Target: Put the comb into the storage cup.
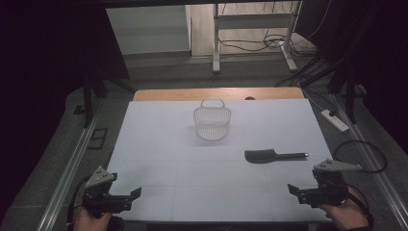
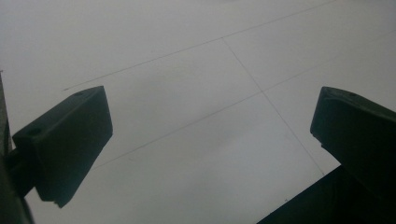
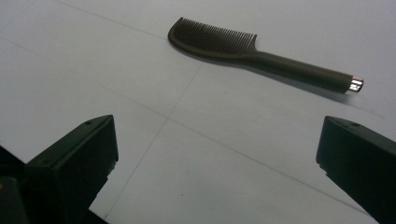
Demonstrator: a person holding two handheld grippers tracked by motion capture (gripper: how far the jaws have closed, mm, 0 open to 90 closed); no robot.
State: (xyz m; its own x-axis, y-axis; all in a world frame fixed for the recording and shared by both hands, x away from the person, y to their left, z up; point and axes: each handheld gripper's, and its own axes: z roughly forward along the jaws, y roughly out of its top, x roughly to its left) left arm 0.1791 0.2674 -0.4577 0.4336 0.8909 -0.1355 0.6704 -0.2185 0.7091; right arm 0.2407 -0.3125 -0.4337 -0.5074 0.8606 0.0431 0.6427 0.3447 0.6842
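Both grippers wait released at the table's near edge; the comb [image 3: 252, 53] lies flat just ahead of the right gripper [image 1: 294, 190], handle easiest to reach, left gripper [image 1: 134, 193] idle.

White panelled tabletop [image 1: 159, 144] with thin seam lines, bare wooden strip along far edge, white plastic mesh basket with handle [image 1: 212, 122] upright near centre, dark plastic comb [image 1: 274, 156] lying flat, right of centre, well apart

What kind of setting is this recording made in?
Probably a lab or workshop recording rig: a white-covered table between rails, black curtains at both sides, loose cables and a power strip on the floor.
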